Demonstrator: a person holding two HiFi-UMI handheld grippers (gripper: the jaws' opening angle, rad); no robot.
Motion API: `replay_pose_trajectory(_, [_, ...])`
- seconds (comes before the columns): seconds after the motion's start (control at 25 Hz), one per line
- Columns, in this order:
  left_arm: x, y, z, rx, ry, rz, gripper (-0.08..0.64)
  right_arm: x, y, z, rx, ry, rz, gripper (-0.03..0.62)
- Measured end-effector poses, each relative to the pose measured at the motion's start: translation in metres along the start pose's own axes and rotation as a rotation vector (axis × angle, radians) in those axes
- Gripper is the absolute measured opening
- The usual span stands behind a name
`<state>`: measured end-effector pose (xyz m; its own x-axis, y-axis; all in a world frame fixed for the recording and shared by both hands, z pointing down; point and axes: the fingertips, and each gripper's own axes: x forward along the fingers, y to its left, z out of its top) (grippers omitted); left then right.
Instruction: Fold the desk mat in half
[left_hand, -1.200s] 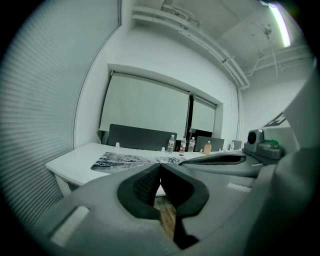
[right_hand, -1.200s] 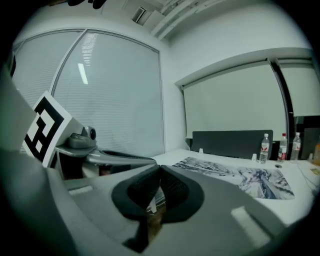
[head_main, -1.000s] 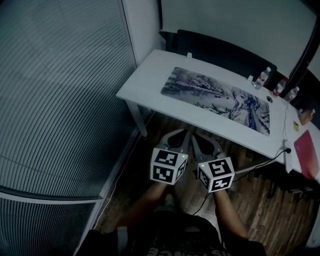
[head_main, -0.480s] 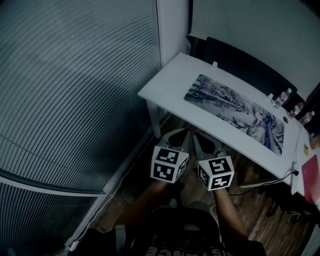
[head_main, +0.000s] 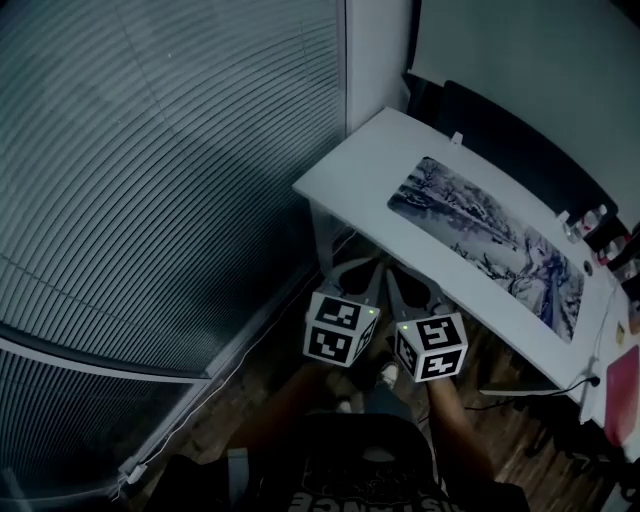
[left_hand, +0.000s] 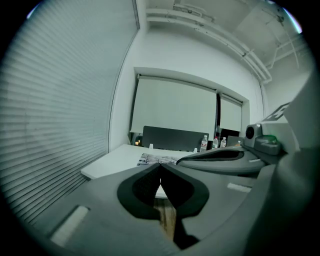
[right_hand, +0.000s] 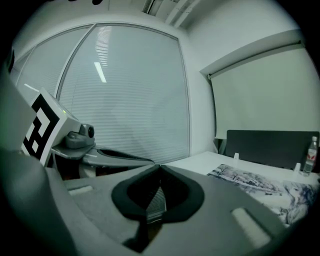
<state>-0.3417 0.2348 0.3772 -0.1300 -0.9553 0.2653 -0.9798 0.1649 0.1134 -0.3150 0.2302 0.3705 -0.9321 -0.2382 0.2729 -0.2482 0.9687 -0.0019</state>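
Biggest thing in the room is the slatted blind wall (head_main: 150, 180) down the left side, with wood floor (head_main: 255, 385) under the person. The white surface (head_main: 360, 175) stands ahead and to the right, a dark panel (head_main: 520, 130) along its far edge.

The desk mat (head_main: 490, 240) with its printed picture lies flat and full length on the surface. No corner is lifted and there is no crease, so I'd say the fold hasn't started. Everything is left to do: get to the surface, grip an edge or two corners, carry that end over onto the other end and line it up. A few bottles (head_main: 598, 218) stand near the mat's far right end, just beside it but clear of it as far as I can tell.

Both forearms (head_main: 455, 430) reach forward from the body, close together. The marker cubes (head_main: 340, 328) sit side by side over the floor, short of the surface's near edge. Both tools point ahead toward the surface and tip slightly downward.

The left claw (left_hand: 160, 165) is closed tip to tip with nothing in it; only floor and the surface edge show past the pads. The right claw (right_hand: 160, 166) is the same, closed and empty, with the blinds behind it and the mat off to its right. Neither touches the mat or the surface.
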Motion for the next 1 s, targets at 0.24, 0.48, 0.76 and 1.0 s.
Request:
replay_pose_trajectory(0.24, [0.038,0.01,0.002,-0.008,0.0,0.033,0.006,0.026,-0.033,0.0,-0.034,0.007,0.03,0.003])
replay_pose_trajectory(0.48, [0.083,0.015,0.009,-0.016,0.005,0.088,0.006,0.052,-0.074,0.001,-0.05,0.015,0.095,0.003])
replay_pose_trajectory(0.76, [0.147,0.02,0.021,-0.03,0.016,0.135,0.006,0.084,-0.136,0.008,-0.062,0.027,0.155,0.003])
replay_pose_trajectory(1.0, [0.192,0.021,0.022,-0.035,0.037,0.174,0.008,0.1,-0.184,0.005,-0.083,0.053,0.185,0.003])
